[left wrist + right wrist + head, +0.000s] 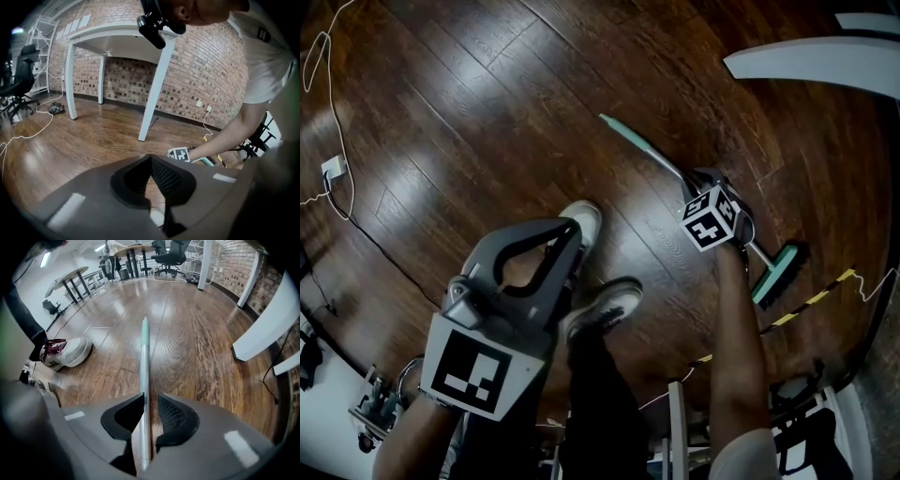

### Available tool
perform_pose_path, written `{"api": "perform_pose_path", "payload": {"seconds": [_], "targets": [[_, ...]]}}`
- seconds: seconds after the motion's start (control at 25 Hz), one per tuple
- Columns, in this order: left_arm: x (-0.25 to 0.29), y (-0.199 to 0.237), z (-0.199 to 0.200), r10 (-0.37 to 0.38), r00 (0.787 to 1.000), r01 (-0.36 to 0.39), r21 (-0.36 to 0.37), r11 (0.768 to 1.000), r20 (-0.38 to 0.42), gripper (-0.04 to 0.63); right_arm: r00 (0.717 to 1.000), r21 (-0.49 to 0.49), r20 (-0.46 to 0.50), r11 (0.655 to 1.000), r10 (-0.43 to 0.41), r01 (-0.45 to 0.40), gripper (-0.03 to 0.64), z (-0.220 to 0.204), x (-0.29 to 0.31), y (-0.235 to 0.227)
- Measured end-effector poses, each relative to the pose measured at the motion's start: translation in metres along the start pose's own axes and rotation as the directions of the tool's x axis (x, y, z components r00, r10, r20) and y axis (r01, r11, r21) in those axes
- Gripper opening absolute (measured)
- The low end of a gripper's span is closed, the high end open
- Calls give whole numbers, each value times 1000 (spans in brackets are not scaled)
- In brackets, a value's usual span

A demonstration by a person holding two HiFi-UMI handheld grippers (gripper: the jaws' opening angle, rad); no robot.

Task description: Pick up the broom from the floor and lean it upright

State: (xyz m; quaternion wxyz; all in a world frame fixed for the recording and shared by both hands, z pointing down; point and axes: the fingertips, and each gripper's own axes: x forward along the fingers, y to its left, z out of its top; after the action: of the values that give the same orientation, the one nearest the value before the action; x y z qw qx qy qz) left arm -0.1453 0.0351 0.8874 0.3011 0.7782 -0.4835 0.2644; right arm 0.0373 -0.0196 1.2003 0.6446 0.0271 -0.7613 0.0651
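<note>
We observed the broom [652, 150] lying flat on the dark wood floor [487, 112]. In the head view its teal handle tip pointed to the upper left and its brush head [778, 272] lay to the lower right. The right gripper [712, 208] pointed steeply down over the handle, between the handle's midpoint and the brush head. In the right gripper view, the jaws of the right gripper [151, 397] stood apart with the handle [144, 362] running between them. The handle lay against the tip of the left-hand jaw, with a clear gap to the other jaw, so the handle was not clamped. The left gripper [570, 232] was held nearer the body, above two white shoes [602, 305] and well apart from the broom. Its jaws met at the tips with nothing between them, as the left gripper view [151, 158] confirmed. A white desk [825, 61] edged the upper right of the head view. A white cable [337, 122] trailed across the floor at the left.
</note>
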Motion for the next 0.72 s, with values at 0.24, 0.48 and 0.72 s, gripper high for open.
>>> {"api": "perform_pose_path", "payload": {"seconds": [0.24,0.48,0.72], "targets": [[4,2,-6,-9,1000,8,-6,1000,-12,2,1000,-53,-15,999,8,-8,103,3,3,7],[10,3,-6,-6,1000,6,-38,999,-15,2,998,-61,-54,998,29,-32,115,-4,11,12],[9,0,-2,-39,999,39,-14,999,-20,2,995,-96,-92,995,29,-37,114,-6,21,15]]}}
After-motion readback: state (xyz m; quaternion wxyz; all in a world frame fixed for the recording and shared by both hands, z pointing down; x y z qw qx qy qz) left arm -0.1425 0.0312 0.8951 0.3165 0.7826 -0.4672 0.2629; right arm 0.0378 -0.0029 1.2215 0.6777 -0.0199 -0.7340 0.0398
